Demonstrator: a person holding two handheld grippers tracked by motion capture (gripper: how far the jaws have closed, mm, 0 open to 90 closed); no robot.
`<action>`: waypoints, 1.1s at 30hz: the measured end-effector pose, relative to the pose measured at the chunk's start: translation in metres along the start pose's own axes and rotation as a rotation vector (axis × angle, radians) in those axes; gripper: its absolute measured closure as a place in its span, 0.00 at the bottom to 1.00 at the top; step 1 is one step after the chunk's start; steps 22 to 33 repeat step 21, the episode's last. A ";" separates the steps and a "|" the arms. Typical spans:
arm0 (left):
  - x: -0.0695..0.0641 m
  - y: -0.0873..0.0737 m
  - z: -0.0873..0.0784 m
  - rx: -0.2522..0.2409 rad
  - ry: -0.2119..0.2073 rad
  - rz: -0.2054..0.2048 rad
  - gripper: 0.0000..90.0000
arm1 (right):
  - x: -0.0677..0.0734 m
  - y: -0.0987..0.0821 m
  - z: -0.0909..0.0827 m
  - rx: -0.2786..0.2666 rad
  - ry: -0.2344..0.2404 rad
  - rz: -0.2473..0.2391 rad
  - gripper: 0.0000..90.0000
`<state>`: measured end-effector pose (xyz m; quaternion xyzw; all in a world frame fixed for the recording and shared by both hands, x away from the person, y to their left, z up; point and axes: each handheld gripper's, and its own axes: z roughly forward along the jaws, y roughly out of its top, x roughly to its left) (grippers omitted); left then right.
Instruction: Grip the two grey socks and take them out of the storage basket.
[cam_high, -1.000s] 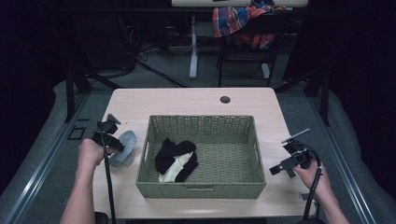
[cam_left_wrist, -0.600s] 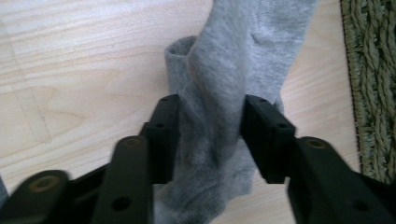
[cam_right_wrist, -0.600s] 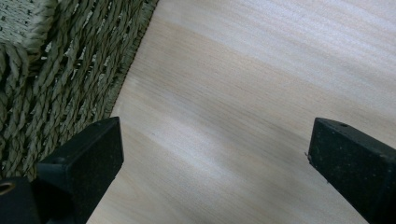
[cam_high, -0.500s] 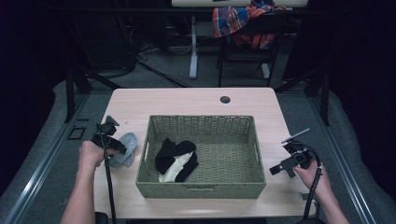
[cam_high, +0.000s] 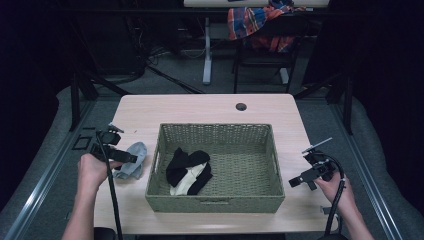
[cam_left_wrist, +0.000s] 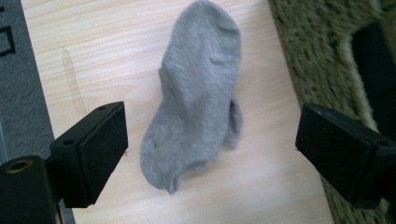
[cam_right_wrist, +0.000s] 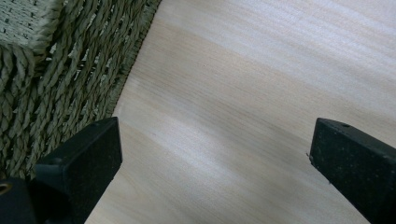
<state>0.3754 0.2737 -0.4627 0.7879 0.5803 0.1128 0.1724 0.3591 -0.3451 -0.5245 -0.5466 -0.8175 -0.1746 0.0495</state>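
Left gripper (cam_left_wrist: 210, 140) has shifted, now straddling grey sock (cam_left_wrist: 198, 93).

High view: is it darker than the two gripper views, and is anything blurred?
High view: dim, surroundings nearly black, table lit. Left gripper view: bright, grey sock sharp, basket edge soft. Right gripper view: bright, table grain slightly blurred, faint glare.

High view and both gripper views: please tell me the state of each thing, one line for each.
Grey sock: lying flat on the table, outside the basket.
Basket: upright, holding dark and white socks.
Left gripper: open, jaws either side of the grey sock.
Right gripper: open, over bare table.
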 end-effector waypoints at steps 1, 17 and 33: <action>-0.001 -0.005 -0.002 -0.019 0.003 -0.001 0.10 | 0.000 0.000 0.000 -0.001 -0.002 0.001 0.03; -0.021 -0.044 0.014 0.012 0.038 0.070 0.05 | -0.001 0.000 0.000 0.013 0.000 -0.004 0.03; -0.018 -0.043 0.016 0.029 0.049 0.071 0.04 | -0.001 -0.001 0.003 -0.015 0.006 0.018 0.03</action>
